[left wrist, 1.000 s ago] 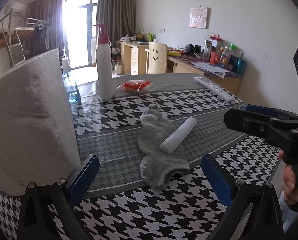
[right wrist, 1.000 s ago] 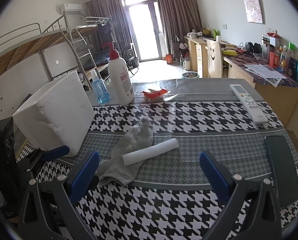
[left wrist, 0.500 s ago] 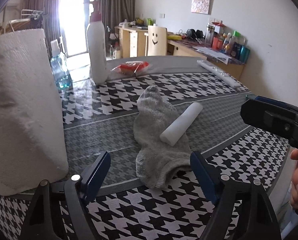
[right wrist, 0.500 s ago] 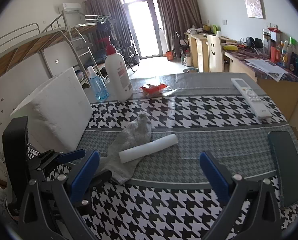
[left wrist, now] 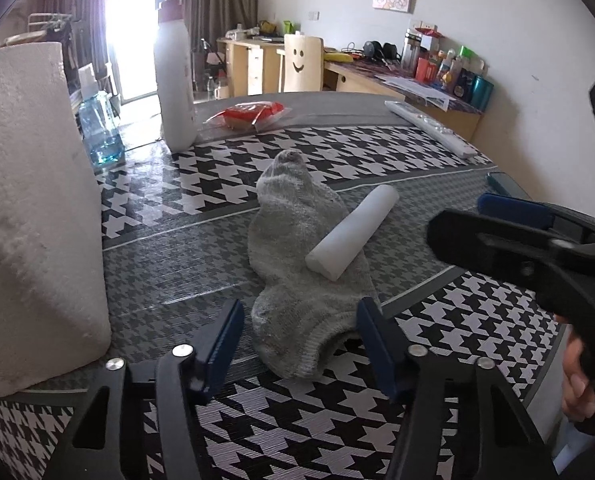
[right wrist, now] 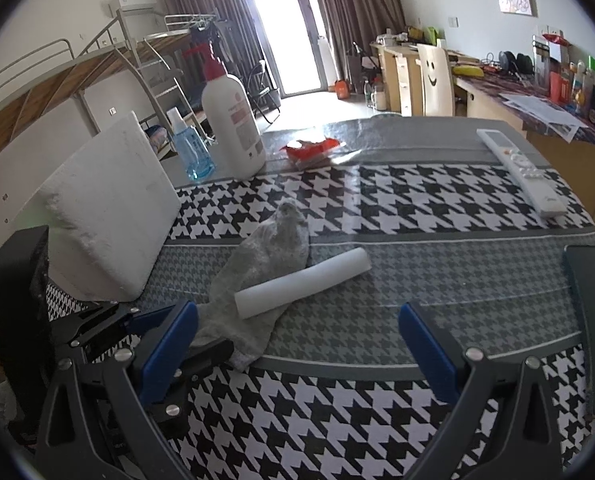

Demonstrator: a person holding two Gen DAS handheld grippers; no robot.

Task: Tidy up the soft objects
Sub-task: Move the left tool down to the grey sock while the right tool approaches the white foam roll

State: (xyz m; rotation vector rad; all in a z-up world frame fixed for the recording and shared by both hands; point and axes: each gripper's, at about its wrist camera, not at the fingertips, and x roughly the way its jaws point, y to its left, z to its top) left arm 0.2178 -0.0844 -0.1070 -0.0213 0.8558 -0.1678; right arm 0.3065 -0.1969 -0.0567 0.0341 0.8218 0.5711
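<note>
Left hand-held gripper (left wrist: 299,338) angled steeply downward, blue pads (left wrist: 227,332) closing, still clear of contact on both sides. Right hand-held gripper (right wrist: 297,344) also tilted down, jaws spread wide with nothing pressed between the pads. Seen from the left wrist camera: right hand (left wrist: 577,380) wrapped around the black handle at the frame's right edge, fingertips visible.

Between your left fingers (left wrist: 225,336) lies a grey sock (left wrist: 297,280) of nubbly knit cloth, ribbed at the cuff. Ahead of them, a smooth matt white roll (left wrist: 351,236) rests across it. The houndstooth table cover (left wrist: 437,344) looks glossy. Left of the fingers stands rough, dimpled paper towel (left wrist: 29,200).
</note>
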